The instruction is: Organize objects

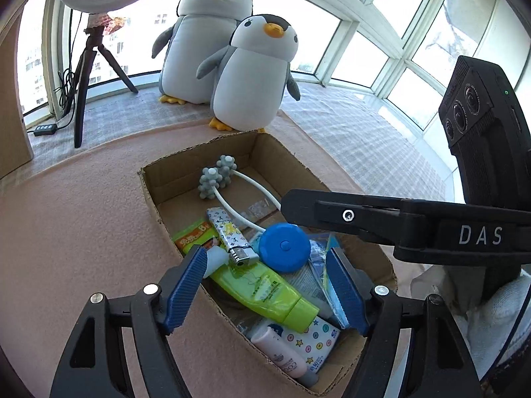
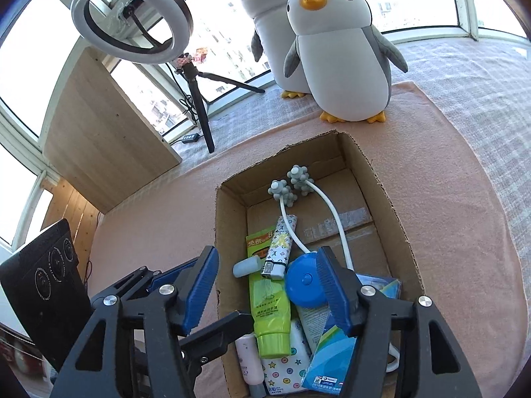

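**Cardboard box: both claws spread above the contents**

Cardboard box (image 2: 381, 179) sits open-topped on a pink mat (image 1: 83, 215), with 2 plush penguins (image 1: 232, 59) standing past its far end on a checked cloth. A ring light (image 2: 131, 20) on a tripod is to the left, near the window.

Contents, near half of box, piled: green tube (image 2: 268, 305) lying lengthwise, patterned lighter (image 2: 280, 248) across its upper part, round blue tape measure (image 2: 305, 283) just beside the lighter, pale bottle (image 2: 247, 361), a white pack with coloured dots and stars (image 2: 285, 374), a blue-green packet (image 2: 332, 364). Far half: 2 grey knobbly massage balls (image 2: 292, 182) on a white looped handle, resting on the box floor; the rest of the floor there is bare.

Left gripper (image 1: 265, 285): blue pads spread wide, nothing between them. It hovers over the near end of the box. Left pad (image 1: 187, 288) lines up with the box's left wall and a small grey cap; contact cannot be told from this view.

Right gripper (image 2: 267, 292): pads spread wide as well, holding nothing. Right pad (image 2: 332, 288) overlaps the edge of the tape measure in view; touching or merely above it, cannot tell. Left pad (image 2: 200, 288) sits outside the box wall, over the mat.

Each gripper's black frame shows in the other's camera, so the 2 are close together.
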`<state>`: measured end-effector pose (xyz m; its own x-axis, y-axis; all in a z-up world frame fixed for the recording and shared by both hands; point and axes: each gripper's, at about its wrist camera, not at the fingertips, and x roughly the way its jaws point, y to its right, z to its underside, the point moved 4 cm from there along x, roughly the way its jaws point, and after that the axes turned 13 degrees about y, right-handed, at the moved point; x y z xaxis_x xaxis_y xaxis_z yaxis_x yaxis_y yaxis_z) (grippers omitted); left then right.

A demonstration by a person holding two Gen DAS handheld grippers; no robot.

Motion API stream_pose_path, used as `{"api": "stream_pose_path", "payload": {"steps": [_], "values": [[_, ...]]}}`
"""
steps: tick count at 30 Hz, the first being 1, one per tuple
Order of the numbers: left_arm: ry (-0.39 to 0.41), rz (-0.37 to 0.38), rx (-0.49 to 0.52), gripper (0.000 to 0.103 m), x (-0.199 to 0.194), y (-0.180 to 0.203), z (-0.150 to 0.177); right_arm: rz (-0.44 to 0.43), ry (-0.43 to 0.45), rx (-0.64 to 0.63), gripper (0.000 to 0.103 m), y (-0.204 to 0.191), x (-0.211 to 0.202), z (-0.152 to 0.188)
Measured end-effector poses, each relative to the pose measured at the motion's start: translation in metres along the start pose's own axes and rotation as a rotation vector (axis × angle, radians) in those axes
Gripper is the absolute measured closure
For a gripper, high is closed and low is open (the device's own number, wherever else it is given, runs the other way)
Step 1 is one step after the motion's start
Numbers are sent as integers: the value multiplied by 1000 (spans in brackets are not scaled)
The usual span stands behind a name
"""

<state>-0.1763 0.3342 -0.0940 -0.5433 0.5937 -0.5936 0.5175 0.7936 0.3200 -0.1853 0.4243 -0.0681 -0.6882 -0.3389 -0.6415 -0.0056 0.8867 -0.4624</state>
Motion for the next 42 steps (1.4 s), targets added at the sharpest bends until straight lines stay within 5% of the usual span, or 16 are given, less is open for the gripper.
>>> {"api": "stream_pose_path", "payload": {"steps": [16,24,42], "values": [[28,-150,-34,10,-47,-46,11,45,12,-44,44,-13,0,23],[31,-315,-32,2,-93,-86,28,46,31,-133,41,-55,-7,43],[23,-449,-163,1,-203,-163,85,9,7,-240,40,-154,0,118]]}}
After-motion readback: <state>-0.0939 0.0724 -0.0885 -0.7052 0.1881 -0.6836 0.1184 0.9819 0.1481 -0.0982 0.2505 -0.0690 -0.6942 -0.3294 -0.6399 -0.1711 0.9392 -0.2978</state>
